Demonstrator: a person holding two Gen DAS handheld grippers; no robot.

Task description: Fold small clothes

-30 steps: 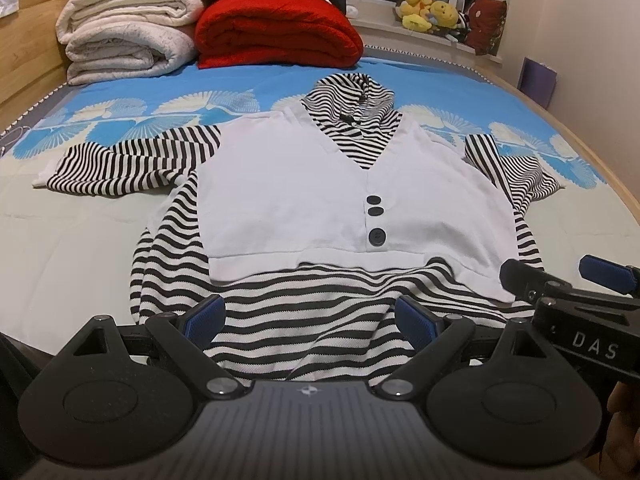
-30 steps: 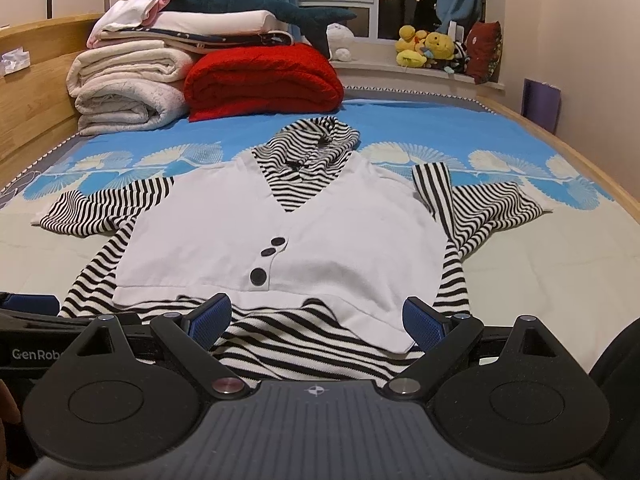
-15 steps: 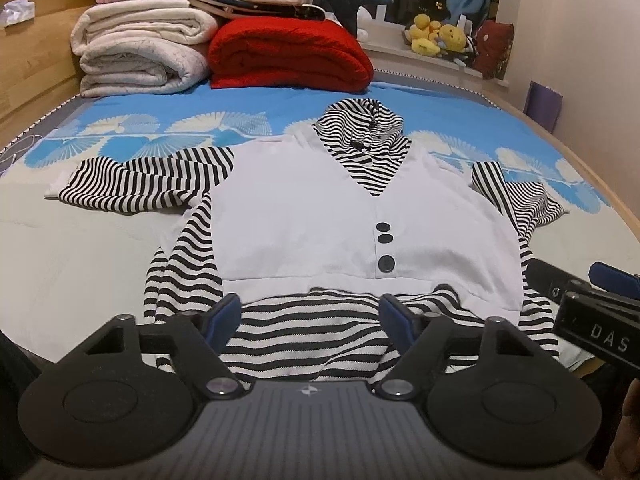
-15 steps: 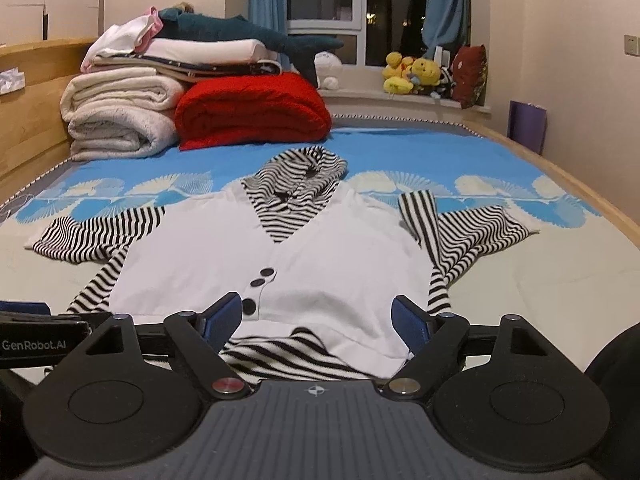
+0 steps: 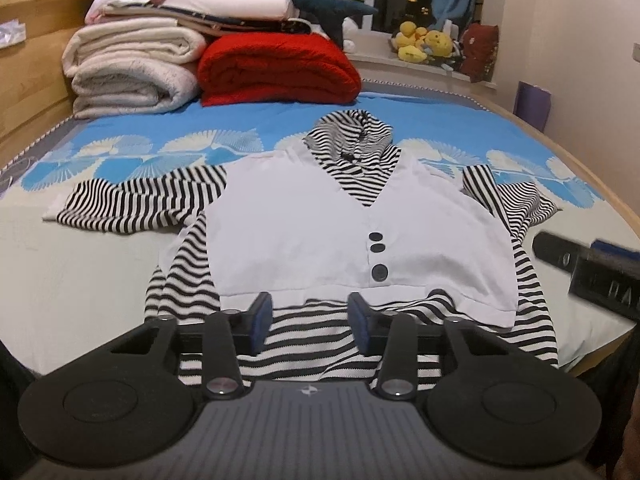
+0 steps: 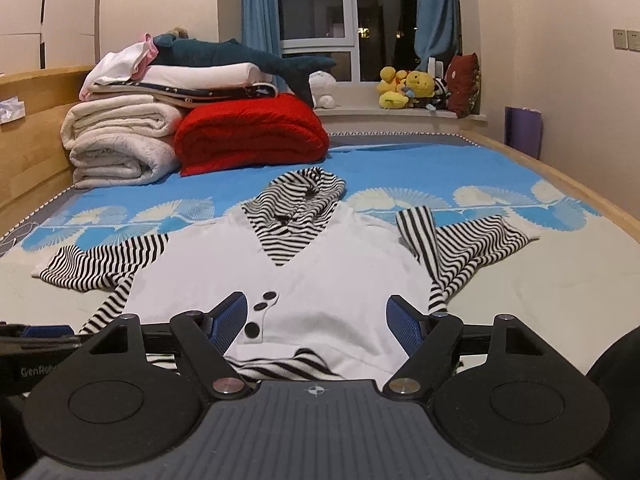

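Observation:
A small striped hooded top with a white buttoned vest front (image 5: 304, 232) lies flat on the bed, hood away from me and sleeves spread out. My left gripper (image 5: 310, 322) hovers at the near striped hem. Its jaws are closing with the hem fabric lying between the blue pads (image 5: 260, 318), which do not pinch it. My right gripper (image 6: 316, 326) sits low at the garment's (image 6: 332, 272) near right part, its jaws wide and closing slightly, with white fabric and the buttons between them. The right gripper's body (image 5: 592, 268) shows blurred at the right of the left wrist view.
Folded cream blankets (image 5: 132, 68) and a red blanket (image 5: 276, 68) are stacked at the far end of the bed, with a shark plush (image 6: 240, 54) on top. Plush toys (image 6: 412, 88) sit on the window sill. The bed's wooden edge (image 5: 624, 216) runs along the right.
The left jaws have narrowed markedly around the striped hem. The right jaws have narrowed a little. Both cameras now look flatter across the bed, so more of the window and wall shows.

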